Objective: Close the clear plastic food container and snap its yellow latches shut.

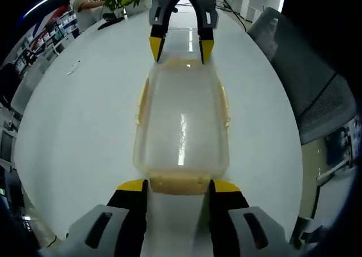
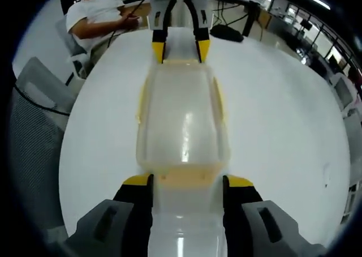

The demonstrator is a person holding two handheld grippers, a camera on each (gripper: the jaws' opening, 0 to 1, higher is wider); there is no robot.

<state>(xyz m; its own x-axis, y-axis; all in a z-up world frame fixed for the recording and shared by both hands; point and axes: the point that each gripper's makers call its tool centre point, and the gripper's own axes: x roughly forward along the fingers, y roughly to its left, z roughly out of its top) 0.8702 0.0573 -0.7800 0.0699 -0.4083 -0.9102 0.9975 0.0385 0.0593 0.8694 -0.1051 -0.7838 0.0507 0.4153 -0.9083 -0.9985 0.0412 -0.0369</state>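
On the white table [image 1: 85, 132], the clear container [image 1: 182, 127] is lying between both grippers. Each end latch is sitting between spread jaws: left gripper [image 1: 178, 184], right gripper [image 2: 186, 180]. Glare is blurring the lid, so whether the yellow latches [image 1: 180, 184] are snapped is unclear.

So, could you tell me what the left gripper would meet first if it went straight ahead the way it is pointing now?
The clear container. Its near yellow end latch sits right between the left gripper's tips, so pushing on would press that latch first. The right gripper waits at the far end, well behind it.
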